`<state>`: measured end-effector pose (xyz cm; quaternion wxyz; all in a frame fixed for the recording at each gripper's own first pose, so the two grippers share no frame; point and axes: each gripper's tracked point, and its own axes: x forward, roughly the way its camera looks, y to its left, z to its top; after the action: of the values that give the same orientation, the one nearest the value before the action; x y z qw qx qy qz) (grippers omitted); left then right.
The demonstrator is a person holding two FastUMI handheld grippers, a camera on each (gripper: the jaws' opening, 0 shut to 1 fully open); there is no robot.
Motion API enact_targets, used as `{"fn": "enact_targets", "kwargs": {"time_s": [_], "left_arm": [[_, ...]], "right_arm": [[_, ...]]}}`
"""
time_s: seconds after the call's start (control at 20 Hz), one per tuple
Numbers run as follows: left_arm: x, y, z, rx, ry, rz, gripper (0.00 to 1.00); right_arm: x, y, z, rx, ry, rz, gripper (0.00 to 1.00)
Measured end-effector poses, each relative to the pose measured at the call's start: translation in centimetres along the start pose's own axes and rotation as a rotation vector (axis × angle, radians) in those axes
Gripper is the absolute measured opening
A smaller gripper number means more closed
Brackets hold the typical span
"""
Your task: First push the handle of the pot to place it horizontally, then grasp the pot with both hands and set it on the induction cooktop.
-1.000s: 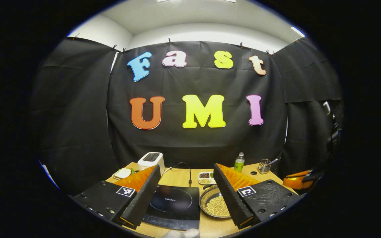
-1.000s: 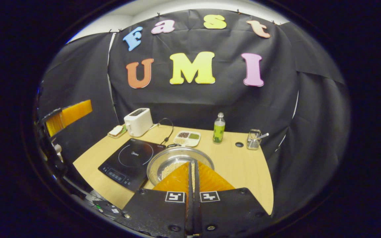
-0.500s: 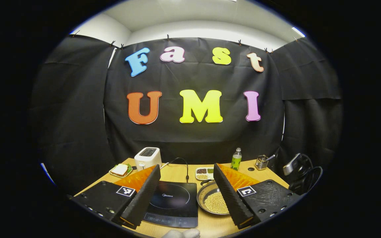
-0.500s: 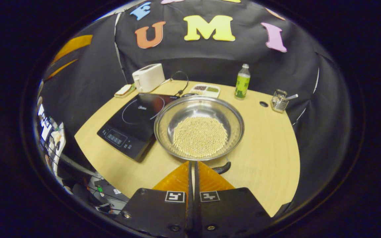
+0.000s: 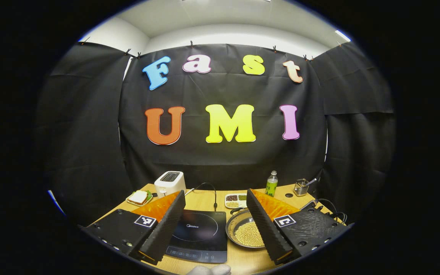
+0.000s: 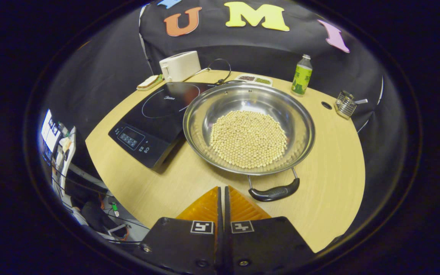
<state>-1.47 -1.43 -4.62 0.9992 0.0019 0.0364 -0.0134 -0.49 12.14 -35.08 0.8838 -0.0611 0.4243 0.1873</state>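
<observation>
Lowered right gripper [image 6: 222,188], fingers together, nears pot [image 6: 248,128].

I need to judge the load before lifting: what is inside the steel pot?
The pot holds a layer of small pale round beans over the middle of its bottom; what lies under the beans is covered.

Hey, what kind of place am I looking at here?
Probably a mock kitchen set up in a recording booth: an induction cooktop, a steel pot of beans and a toaster sit on a wooden table hemmed by black cloth.
</observation>
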Motion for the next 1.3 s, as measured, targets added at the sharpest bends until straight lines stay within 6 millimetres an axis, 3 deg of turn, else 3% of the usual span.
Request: {"fn": "enact_targets", "kwargs": {"time_s": [0.55, 1.3], "left_arm": [[-0.5, 0.8, 0.0, -0.007, 0.007, 0.055, 0.96], [-0.4, 0.4, -0.1, -0.013, 0.007, 0.087, 0.96]], "right_arm": [[1.0, -2.3, -0.4, 0.076, 0.024, 0.027, 0.01], [0.9, -6.2, -0.6, 0.102, 0.028, 0.012, 0.04]]}}
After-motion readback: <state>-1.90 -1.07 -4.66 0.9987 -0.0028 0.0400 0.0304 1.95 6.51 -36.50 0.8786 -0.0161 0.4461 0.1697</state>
